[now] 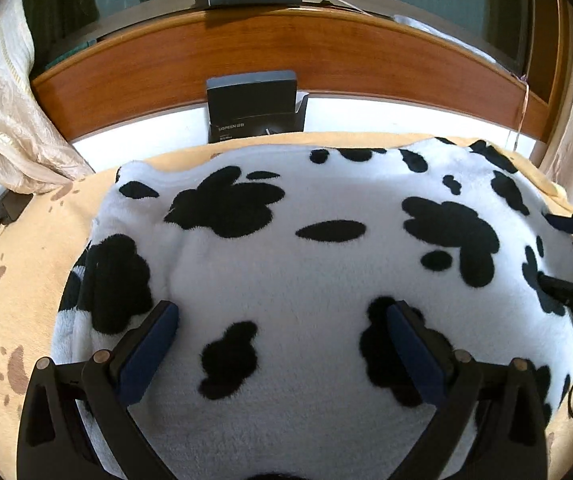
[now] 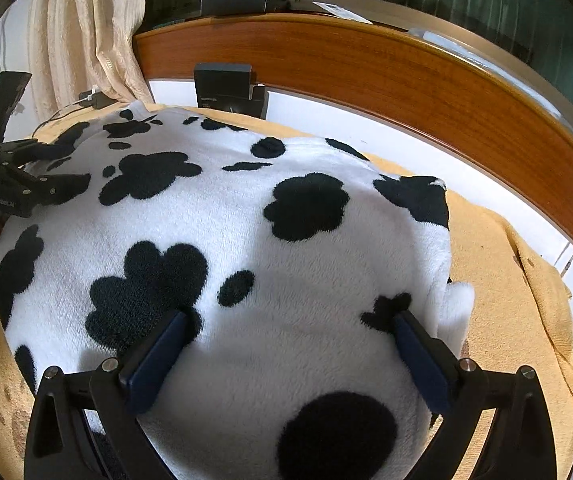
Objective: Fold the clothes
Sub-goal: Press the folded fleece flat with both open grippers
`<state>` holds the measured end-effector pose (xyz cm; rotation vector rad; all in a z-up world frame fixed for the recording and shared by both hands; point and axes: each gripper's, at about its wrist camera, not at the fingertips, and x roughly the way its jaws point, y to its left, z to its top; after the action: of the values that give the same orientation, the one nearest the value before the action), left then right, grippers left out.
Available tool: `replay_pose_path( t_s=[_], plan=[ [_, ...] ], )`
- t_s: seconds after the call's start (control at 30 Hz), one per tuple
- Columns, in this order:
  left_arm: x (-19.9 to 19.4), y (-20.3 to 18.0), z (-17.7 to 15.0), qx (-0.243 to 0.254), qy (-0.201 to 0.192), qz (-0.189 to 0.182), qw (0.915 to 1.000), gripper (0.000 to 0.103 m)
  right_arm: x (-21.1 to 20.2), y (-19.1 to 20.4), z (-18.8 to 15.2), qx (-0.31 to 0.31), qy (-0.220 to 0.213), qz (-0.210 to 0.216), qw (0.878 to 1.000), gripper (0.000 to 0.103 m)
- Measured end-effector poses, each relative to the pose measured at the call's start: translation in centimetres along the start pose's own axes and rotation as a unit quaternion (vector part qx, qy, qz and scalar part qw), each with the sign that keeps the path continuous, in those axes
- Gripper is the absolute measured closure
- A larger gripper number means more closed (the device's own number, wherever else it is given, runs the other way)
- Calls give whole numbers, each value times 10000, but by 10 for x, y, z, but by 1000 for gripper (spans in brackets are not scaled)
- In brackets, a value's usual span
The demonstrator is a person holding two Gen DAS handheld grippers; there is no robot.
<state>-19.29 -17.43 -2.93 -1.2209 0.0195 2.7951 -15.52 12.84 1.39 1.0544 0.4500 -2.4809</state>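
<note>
1. Your left gripper (image 1: 282, 312) is wide open; its two blue-padded fingers (image 1: 150, 350) stand far apart over the near part of the fleece garment (image 1: 286, 264), and nothing is held between them.
2. Your right gripper (image 2: 290, 322) is also wide open, with its fingers (image 2: 418, 356) spread over the same garment, near its right edge. I cannot tell if the pads touch the fleece or only hang just above it.
3. The garment is white plush with black cow spots. It lies flat in a folded shape on a yellow-orange blanket (image 1: 26, 264) with brown paw prints.
4. Behind the blanket you see a white surface and a curved wooden board (image 1: 326, 60). A dark UGREEN box (image 1: 252, 110) stands against this board.
5. A cream curtain (image 2: 86, 28) hangs at the left side.
</note>
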Motion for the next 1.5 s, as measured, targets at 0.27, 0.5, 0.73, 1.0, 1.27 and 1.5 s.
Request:
replay_pose_path(
  t_s=[0.27, 0.5, 0.73, 1.0, 1.27, 1.5],
  plan=[
    [-16, -1, -7, -369, -38, 193, 9991, 0, 0, 5, 0, -101, -55, -93, 9999, 1],
    [-38, -13, -25, -509, -57, 346, 9981, 0, -6, 9, 6, 528, 62, -341, 9980, 1],
    [-43, -19, -38, -584, -96, 501, 9970, 0, -35, 46, 11, 1119, -310, -113, 9932, 1],
    [-37, -24, -41, -425, -10, 656, 9969, 0, -12, 69, 1, 683, 18, -619, 9957, 1],
    [-36, -22, -40, -442, 51, 633, 9970, 0, -13, 68, 0, 689, 4, -593, 9959, 1],
    [-35, -23, -41, -443, 59, 645, 9969, 0, -16, 69, 2, 908, 37, -664, 9936, 1]
  ],
)
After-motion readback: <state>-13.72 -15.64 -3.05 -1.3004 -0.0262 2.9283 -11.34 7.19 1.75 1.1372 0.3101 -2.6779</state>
